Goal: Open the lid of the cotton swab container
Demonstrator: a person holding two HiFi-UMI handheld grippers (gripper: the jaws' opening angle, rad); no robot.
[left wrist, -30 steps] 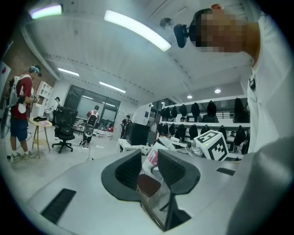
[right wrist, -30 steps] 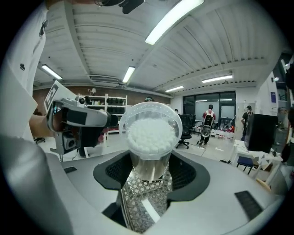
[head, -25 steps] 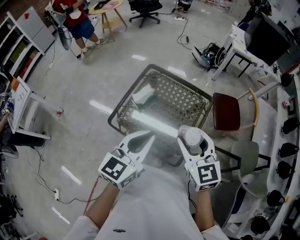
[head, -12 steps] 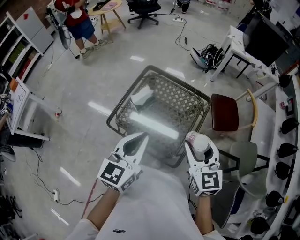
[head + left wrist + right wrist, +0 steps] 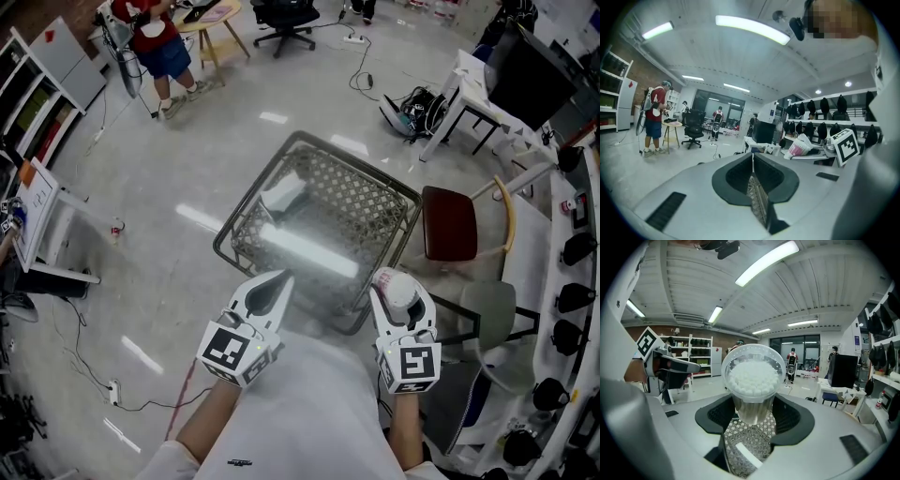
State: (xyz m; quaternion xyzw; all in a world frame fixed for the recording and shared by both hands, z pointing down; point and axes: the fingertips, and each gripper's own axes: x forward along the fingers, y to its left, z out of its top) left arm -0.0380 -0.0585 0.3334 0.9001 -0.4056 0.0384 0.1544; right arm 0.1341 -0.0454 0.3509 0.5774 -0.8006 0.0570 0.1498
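Observation:
The cotton swab container (image 5: 752,376) is a clear round tub packed with white swab tips, and its round top faces the right gripper view's camera. My right gripper (image 5: 752,411) is shut on its lower body, jaws spread wide around it. In the head view the container (image 5: 397,290) stands up between the right gripper's (image 5: 394,298) jaws, held in the air in front of the person's body. My left gripper (image 5: 278,281) hangs level with it to the left, shut and holding nothing. The left gripper's (image 5: 752,164) jaws meet in a thin line. Whether the lid is latched does not show.
A wire mesh cart (image 5: 319,202) stands on the floor just beyond both grippers. A red-brown chair (image 5: 453,223) is right of it, and a white table (image 5: 483,89) is farther right. A person in red (image 5: 155,37) stands far back left. Cables (image 5: 112,384) lie on the floor at left.
My right gripper has drifted right and slightly nearer the body with the container still in it. The left gripper has barely moved.

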